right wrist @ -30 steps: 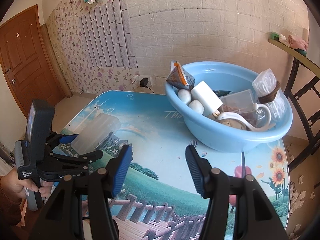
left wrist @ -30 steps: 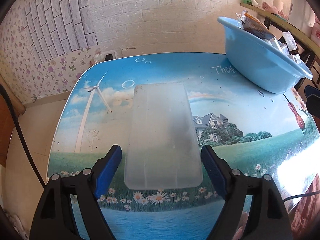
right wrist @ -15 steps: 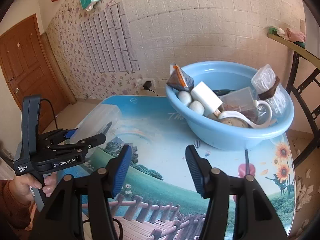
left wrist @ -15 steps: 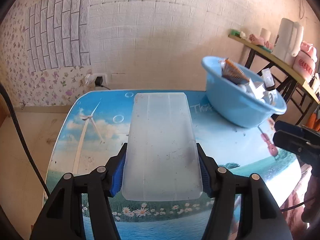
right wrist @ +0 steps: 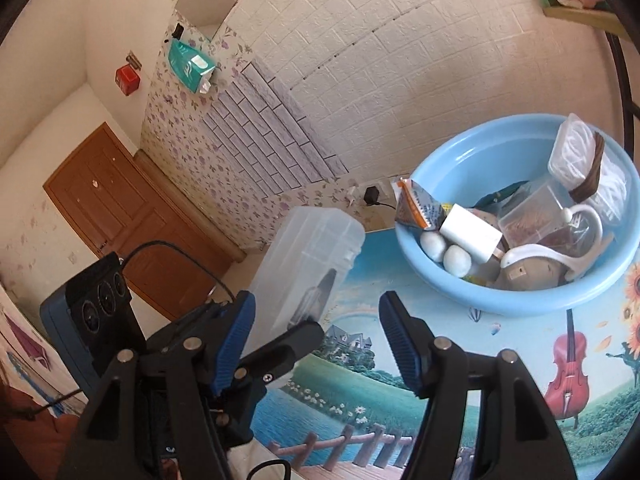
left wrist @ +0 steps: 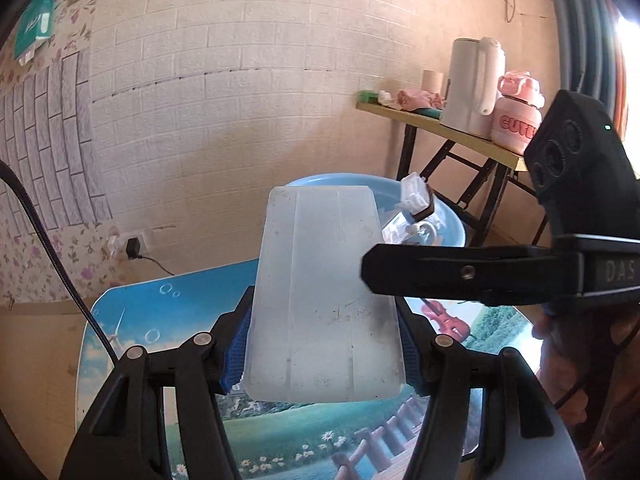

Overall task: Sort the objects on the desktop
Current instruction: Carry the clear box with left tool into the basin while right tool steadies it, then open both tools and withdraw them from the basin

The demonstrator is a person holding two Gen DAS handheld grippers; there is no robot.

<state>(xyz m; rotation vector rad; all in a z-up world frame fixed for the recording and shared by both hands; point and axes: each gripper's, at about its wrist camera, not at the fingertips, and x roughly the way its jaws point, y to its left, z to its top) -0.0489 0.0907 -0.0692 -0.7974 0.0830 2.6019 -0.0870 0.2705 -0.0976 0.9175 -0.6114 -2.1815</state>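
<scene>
My left gripper (left wrist: 322, 354) is shut on a long translucent plastic box (left wrist: 320, 292) and holds it lifted above the table, tilted up towards the blue basin (left wrist: 454, 226). The box also shows in the right wrist view (right wrist: 308, 264), held at the left. My right gripper (right wrist: 316, 338) is open and empty above the table, beside the left one; one of its fingers (left wrist: 460, 272) crosses in front of the box in the left wrist view. The blue basin (right wrist: 508, 300) holds several small items.
The table (right wrist: 400, 392) has a printed landscape top. A side shelf (left wrist: 440, 124) at the right carries a white kettle (left wrist: 472, 84) and a pink bottle (left wrist: 518, 120). A wall socket with a plug (left wrist: 132, 246) sits behind the table. A brown door (right wrist: 120, 208) is at far left.
My left gripper closed on the plastic box and lifted it off the table, tilting it up towards the basin. My right gripper stayed open and moved closer to the left one.
</scene>
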